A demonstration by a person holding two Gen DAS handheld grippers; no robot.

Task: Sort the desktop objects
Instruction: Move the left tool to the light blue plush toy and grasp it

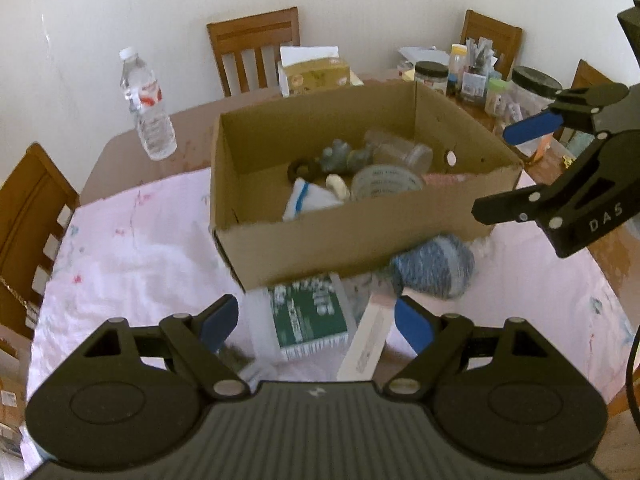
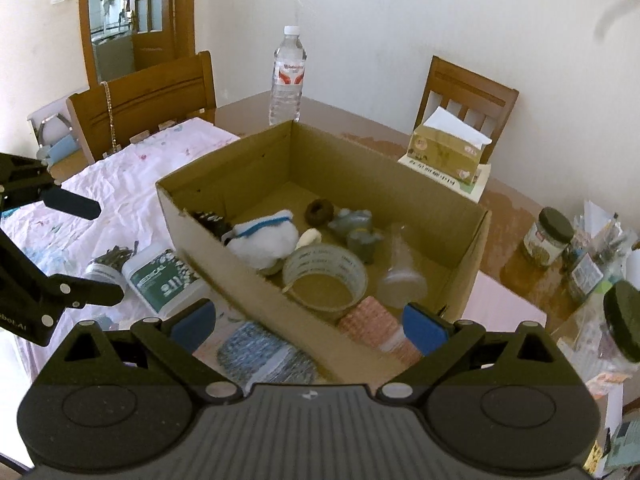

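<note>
Both left gripper [image 1: 316,320] and right gripper [image 2: 308,320] hover wide-fingered, empty, near the cardboard box [image 1: 320,248].

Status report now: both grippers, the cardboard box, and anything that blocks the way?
Left gripper open, empty; right gripper open, empty. Cardboard box partly filled. Green-label container and blue-grey cloth still outside on the table. Nothing blocking.

Cardboard box [image 2: 320,240]: top open, free entry from above; floor crowded by tape roll [image 2: 325,278], white plush [image 2: 264,242], clear cup [image 2: 400,276]. Near wall flanked by green-label container [image 2: 164,280] and blue-grey bundle [image 2: 264,356]. Behind it: water bottle [image 2: 288,76]. Left of it, bare cloth-covered desk [image 1: 132,240].
</note>
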